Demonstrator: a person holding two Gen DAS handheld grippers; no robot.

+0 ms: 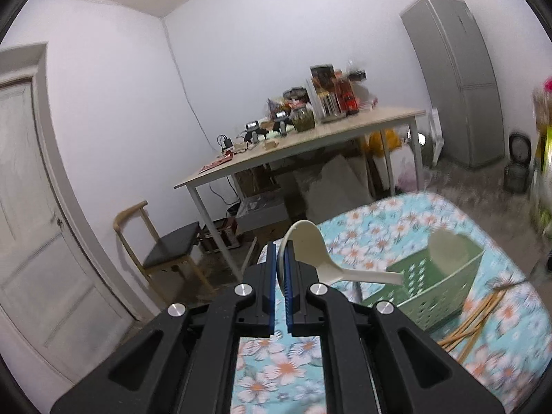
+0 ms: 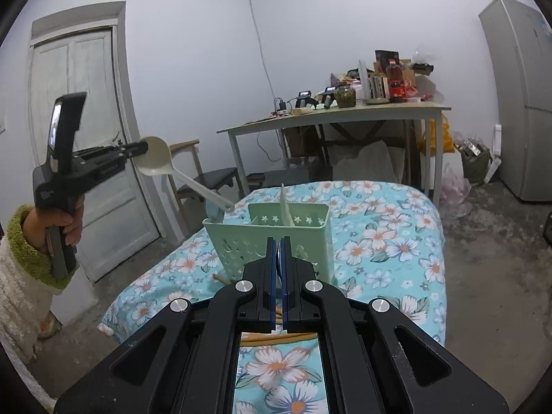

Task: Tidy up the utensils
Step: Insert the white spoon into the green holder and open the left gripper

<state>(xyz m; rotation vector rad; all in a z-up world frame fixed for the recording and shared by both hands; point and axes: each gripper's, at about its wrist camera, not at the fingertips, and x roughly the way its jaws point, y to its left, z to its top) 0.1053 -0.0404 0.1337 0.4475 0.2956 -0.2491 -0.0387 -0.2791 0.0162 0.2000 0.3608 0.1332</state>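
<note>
My left gripper [image 1: 281,245] is shut on the bowl rim of a cream plastic spoon [image 1: 310,241], held in the air. Its handle slants down to the right towards the pale green utensil basket [image 1: 445,276]. From the right wrist view, the left gripper [image 2: 143,146] holds the spoon [image 2: 157,162] up left of the basket [image 2: 276,238], handle tip near its left rim. A white utensil [image 2: 284,203] stands in the basket. My right gripper [image 2: 279,243] is shut and empty, just in front of the basket. Wooden chopsticks [image 1: 476,317] lie on the floral tablecloth [image 2: 386,234].
A hand in a green-cuffed white sleeve [image 2: 31,241] grips the left tool. Behind stand a cluttered wooden table [image 2: 345,112], a chair [image 1: 165,245], a white door [image 2: 86,131] and a grey fridge [image 2: 517,96]. Boxes and bags sit on the concrete floor.
</note>
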